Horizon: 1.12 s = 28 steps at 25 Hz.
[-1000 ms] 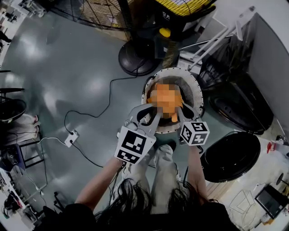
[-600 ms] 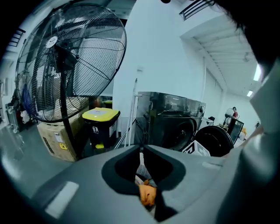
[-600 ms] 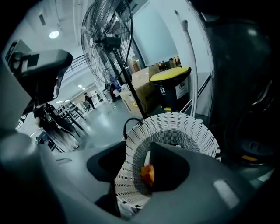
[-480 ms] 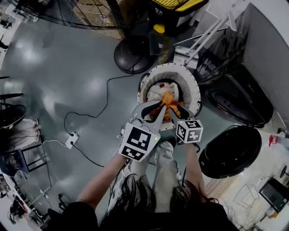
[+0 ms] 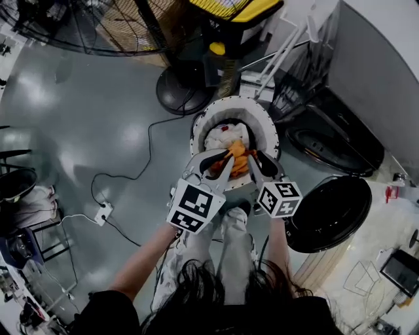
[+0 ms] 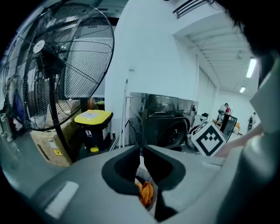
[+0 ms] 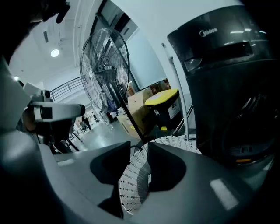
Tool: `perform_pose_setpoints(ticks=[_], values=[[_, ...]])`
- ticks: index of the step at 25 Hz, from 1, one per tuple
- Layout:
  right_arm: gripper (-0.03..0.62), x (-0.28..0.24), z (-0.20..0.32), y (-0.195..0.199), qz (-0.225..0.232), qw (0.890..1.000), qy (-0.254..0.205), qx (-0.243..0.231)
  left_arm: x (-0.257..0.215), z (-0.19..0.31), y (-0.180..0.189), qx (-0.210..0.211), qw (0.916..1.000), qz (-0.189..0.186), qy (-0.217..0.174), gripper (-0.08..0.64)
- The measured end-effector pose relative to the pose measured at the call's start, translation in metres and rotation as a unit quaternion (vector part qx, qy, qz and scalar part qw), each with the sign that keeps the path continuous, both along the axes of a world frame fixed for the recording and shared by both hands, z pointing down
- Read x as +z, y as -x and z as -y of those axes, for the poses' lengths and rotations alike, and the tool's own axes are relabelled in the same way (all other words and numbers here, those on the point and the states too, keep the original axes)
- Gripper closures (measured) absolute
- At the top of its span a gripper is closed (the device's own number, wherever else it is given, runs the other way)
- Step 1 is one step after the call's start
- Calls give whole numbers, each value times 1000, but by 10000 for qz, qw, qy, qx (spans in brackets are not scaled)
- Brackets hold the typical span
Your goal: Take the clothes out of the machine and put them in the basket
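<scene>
A round white basket (image 5: 200,121) stands on the floor in front of me, with white clothes (image 5: 222,136) and an orange garment (image 5: 239,161) in it. My left gripper (image 5: 227,156) hangs over the basket's near side, jaws shut, with a fold of the orange garment (image 6: 145,192) bunched between them. My right gripper (image 5: 253,163) is beside it, shut with nothing in it; through its gap only the basket's mesh wall (image 7: 131,183) shows. The dark washing machine (image 5: 366,85) stands to the right.
A big floor fan (image 5: 177,85) and a yellow-lidded bin (image 5: 236,13) stand behind the basket. A round black tub or lid (image 5: 330,212) lies at my right. A cable and power strip (image 5: 103,212) trail over the floor at left.
The orange garment has come down from above the basket into it. Both grippers have stayed together over the basket's near rim.
</scene>
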State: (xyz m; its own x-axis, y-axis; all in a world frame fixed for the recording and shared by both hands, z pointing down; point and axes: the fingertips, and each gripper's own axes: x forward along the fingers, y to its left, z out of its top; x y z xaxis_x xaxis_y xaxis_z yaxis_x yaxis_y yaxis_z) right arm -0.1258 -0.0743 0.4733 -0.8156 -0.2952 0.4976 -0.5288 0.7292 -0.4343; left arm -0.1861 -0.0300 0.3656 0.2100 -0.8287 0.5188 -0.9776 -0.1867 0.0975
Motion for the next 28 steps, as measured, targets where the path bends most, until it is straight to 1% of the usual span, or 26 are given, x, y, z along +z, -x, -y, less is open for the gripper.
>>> perform_pose_setpoints(ticks=[2,5,9,13,20,24,28], values=[[465,-22,1,-8,163,9997,-37,152,-10,2,-8,145,9999,7,-34,537],[471,-59,2,-20,382,9984,-137,386,-32,5,-21,479,9987,80,-121,537],[477,-108,-2,-36,563,9960,-276,633,-66,6,-38,934,9950,201,-288,537],[482,-154,-6,-51,739,9925,-439,866,-100,10,-53,1257,9907,253,-459,537],[491,-216,-17,-83,987,9831,-634,1403,-148,4,-83,1684,9832,90,-697,537],[497,-239,-32,-91,1115,9752,-734,1767,-162,-10,-95,2060,9757,-2,-749,537],[503,-262,-43,-101,1208,9678,-902,2015,-174,-22,-105,2283,9702,-87,-803,537]])
